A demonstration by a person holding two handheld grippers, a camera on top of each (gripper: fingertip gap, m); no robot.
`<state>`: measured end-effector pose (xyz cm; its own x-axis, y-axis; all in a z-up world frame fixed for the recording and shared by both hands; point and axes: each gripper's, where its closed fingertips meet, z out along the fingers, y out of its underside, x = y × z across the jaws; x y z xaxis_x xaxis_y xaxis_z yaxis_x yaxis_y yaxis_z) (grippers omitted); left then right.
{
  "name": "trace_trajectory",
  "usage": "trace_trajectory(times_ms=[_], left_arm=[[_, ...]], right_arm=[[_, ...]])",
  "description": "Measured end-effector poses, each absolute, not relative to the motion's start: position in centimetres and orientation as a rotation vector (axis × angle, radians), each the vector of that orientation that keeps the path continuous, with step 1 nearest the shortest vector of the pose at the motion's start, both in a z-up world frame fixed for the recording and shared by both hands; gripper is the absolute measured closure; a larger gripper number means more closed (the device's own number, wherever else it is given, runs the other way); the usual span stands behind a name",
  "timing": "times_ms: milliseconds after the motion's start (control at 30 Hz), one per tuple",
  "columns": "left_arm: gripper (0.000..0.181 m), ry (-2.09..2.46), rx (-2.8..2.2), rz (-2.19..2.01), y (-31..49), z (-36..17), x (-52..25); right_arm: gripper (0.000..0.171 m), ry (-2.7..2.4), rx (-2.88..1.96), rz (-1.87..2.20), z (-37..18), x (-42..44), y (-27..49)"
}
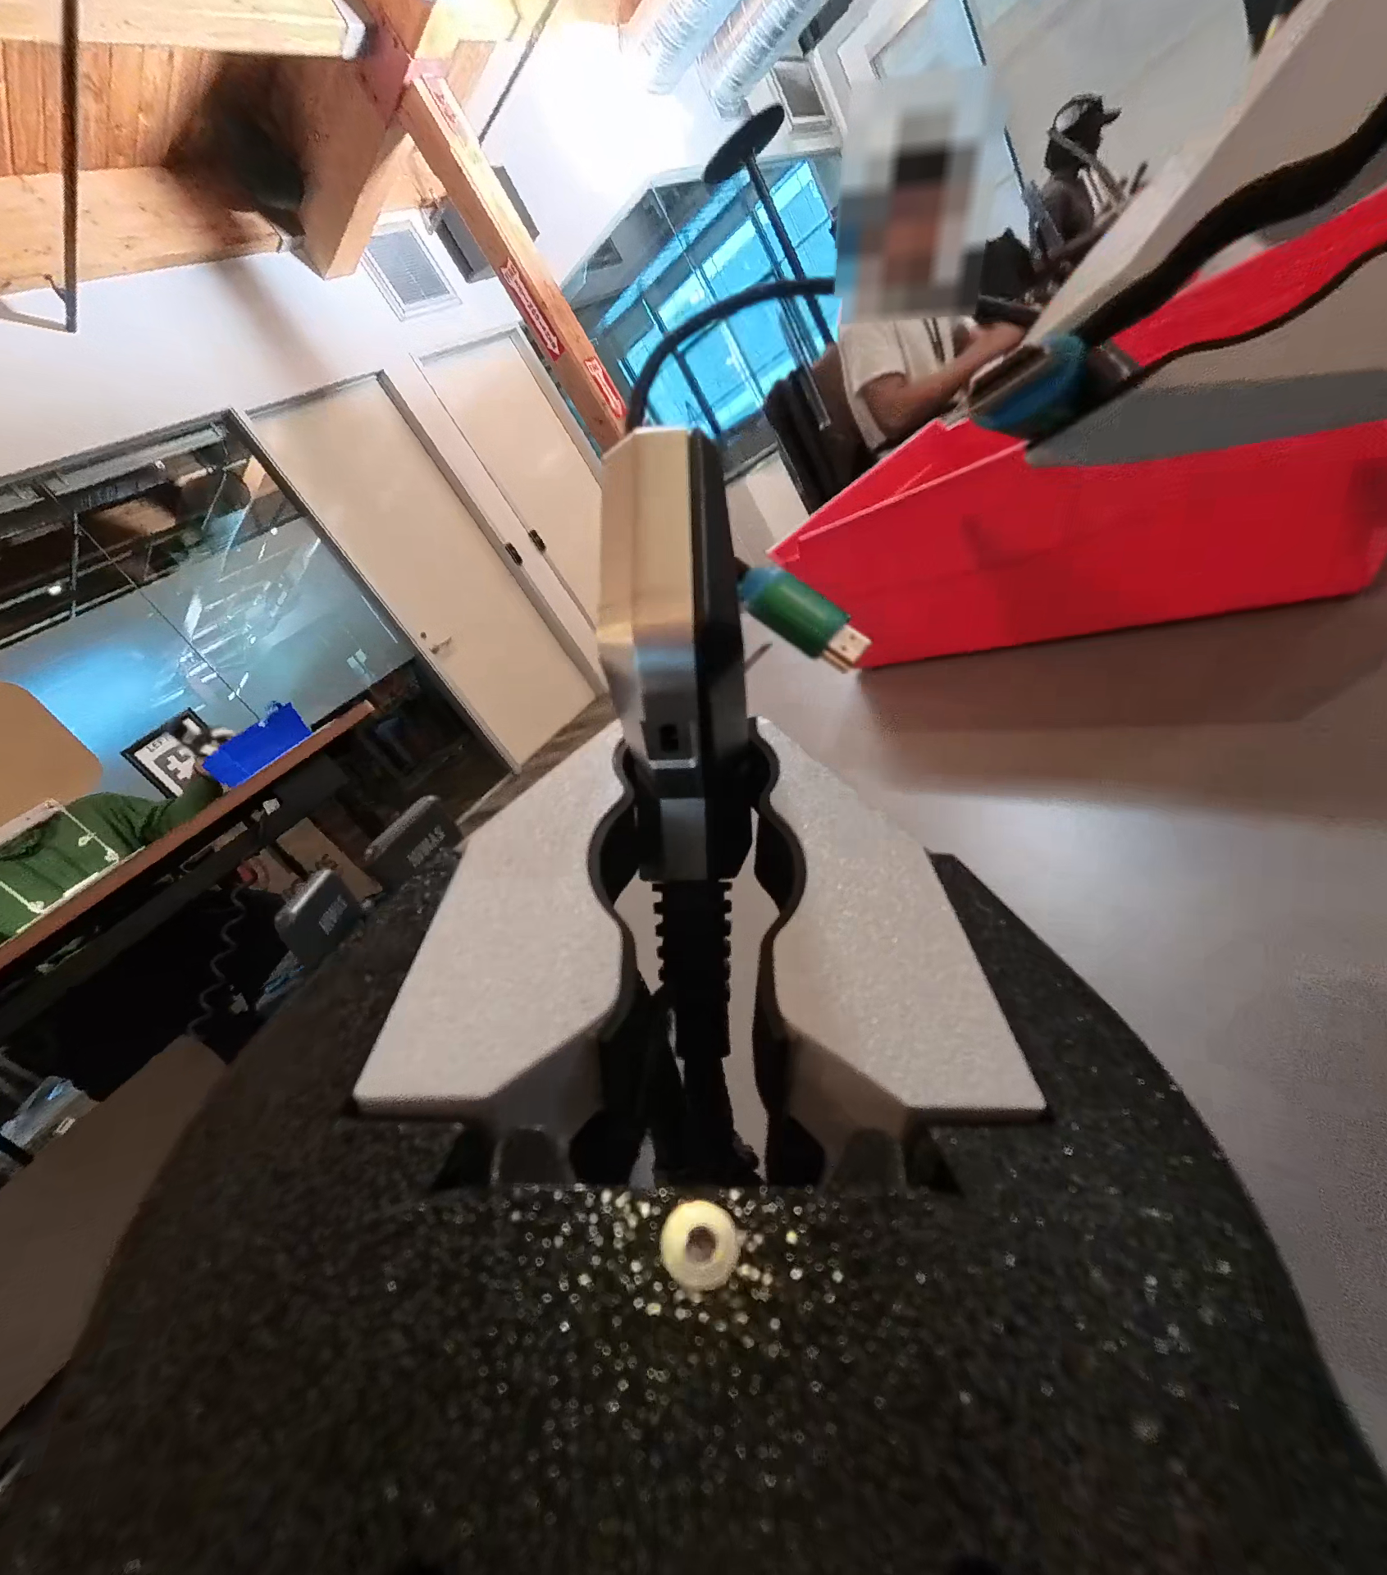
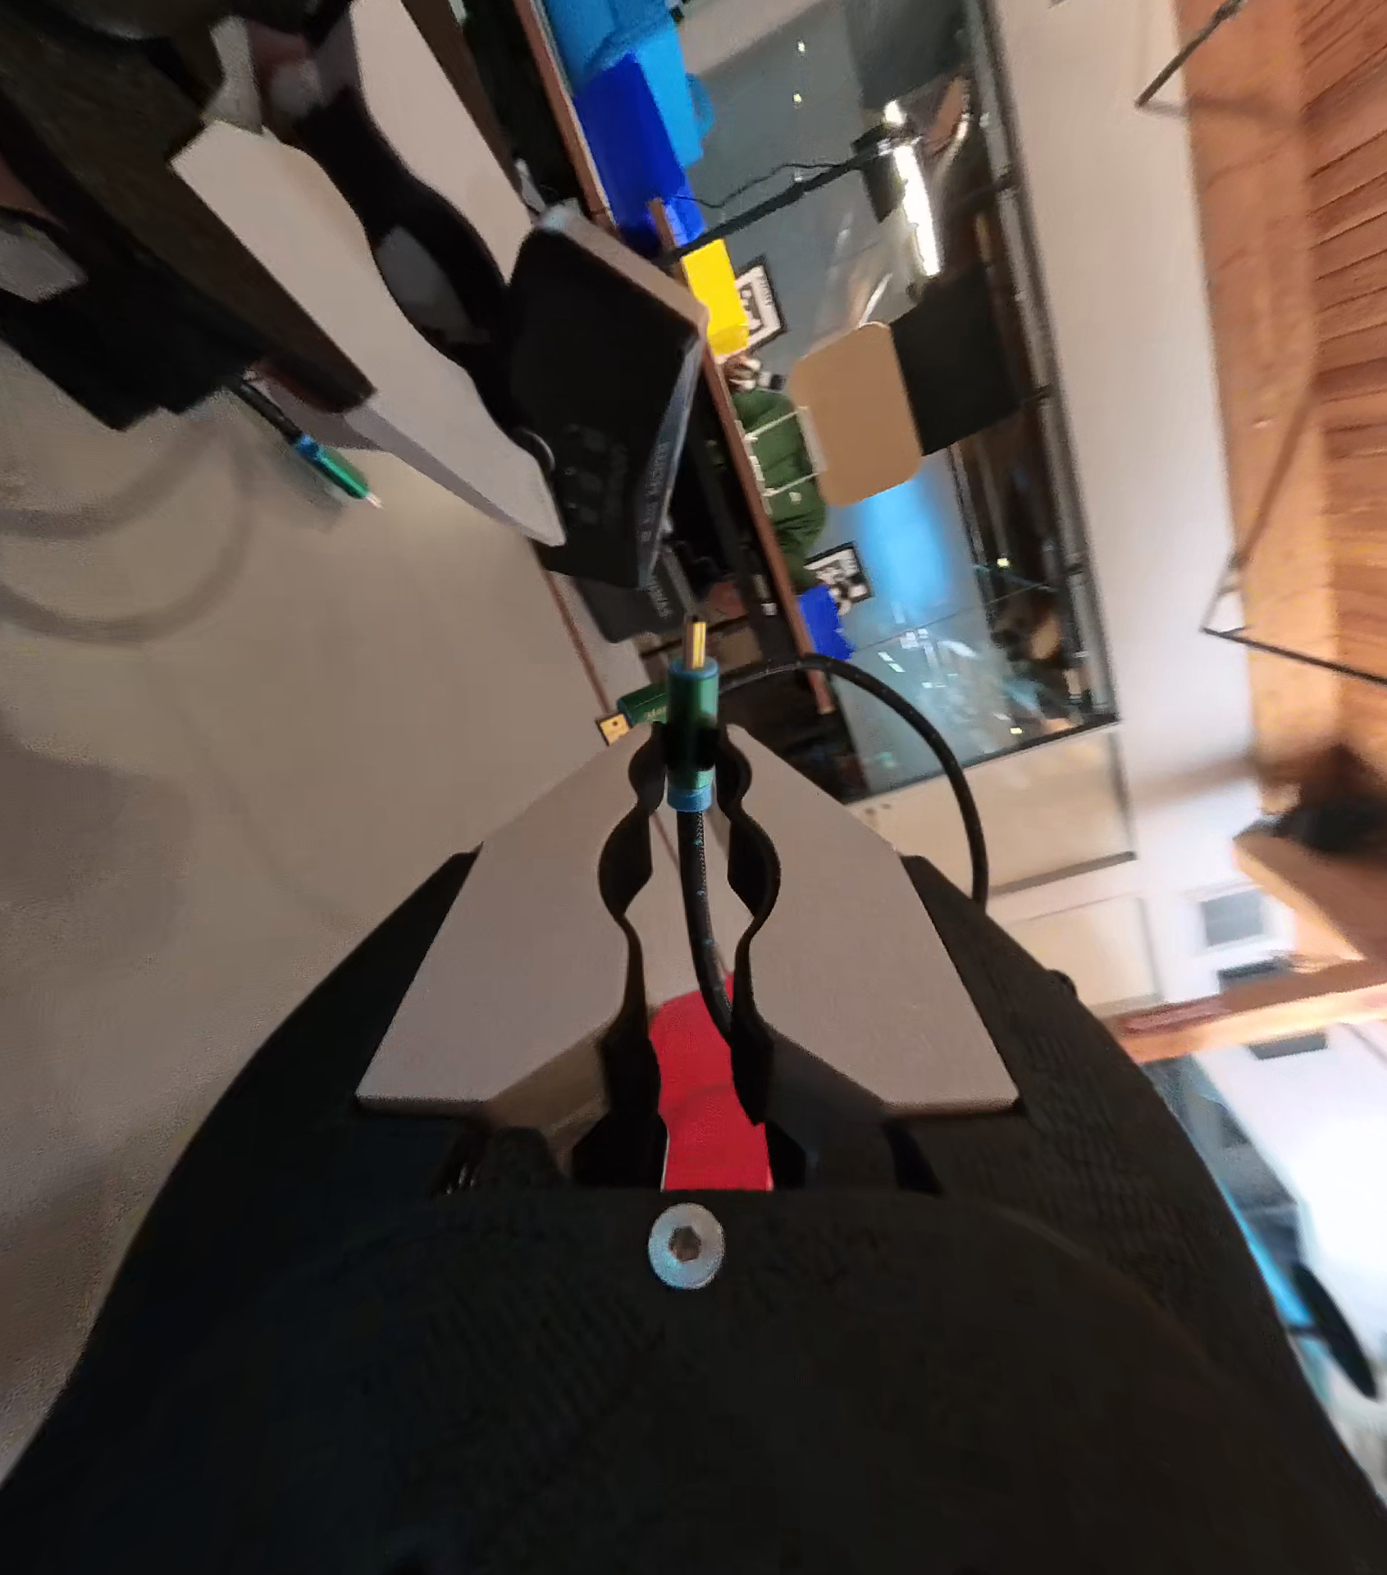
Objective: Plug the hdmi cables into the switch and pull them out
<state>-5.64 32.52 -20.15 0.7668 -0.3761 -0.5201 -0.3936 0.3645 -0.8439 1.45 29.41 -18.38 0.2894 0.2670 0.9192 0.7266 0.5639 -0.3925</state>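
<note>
While left tongs [image 1: 694,818] clamp the switch [image 1: 660,588] upright | right tongs [image 2: 688,767] grip HDMI plug [image 2: 690,707] just short of it | align gold tip squarely with port, push straight.

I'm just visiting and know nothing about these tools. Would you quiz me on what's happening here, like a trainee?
1. True or false: the left tool grips the switch.
2. What does the right tool hold? A) green HDMI plug B) red bin C) nothing
3. Fill in: a second green plug lies loose on the ____.

Key: 1 true; 2 A; 3 table.
</note>
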Motion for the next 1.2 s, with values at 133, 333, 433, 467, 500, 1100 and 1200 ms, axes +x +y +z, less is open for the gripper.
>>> trace_trajectory(times_ms=[133, 333, 433, 467, 500, 1100, 1200], left_arm=[[0.162, 0.743, -1.121, -0.013, 31.1, -18.7, -5.3], [0.162, 0.816, -1.058, -0.072, 29.9, -18.6, -4.0], [0.162, 0.83, -1.045, -0.089, 29.6, -18.6, -3.8], [0.162, 0.83, -1.044, -0.094, 29.6, -18.5, -3.8], [0.162, 0.831, -1.047, -0.093, 29.6, -18.6, -3.7], [0.162, 0.973, -1.039, 0.337, 31.3, -20.8, -3.1], [0.161, 0.994, -1.027, 0.491, 31.9, -21.0, -3.6]], right_arm=[[0.162, -1.247, -0.9, -0.535, -16.6, 1.3, 29.4], [0.162, -1.166, -0.731, -0.74, -14.5, 1.5, 28.5], [0.162, -1.157, -0.669, -0.778, -14.1, 1.3, 27.9], [0.162, -1.158, -0.661, -0.783, -14.1, 1.3, 27.9], [0.162, -1.159, -0.66, -0.786, -14.1, 1.3, 27.8], [0.162, -1.321, -0.859, -0.751, -18.0, 1.6, 29.9], [0.161, -1.377, -0.896, -0.78, -18.5, 1.9, 29.7]])
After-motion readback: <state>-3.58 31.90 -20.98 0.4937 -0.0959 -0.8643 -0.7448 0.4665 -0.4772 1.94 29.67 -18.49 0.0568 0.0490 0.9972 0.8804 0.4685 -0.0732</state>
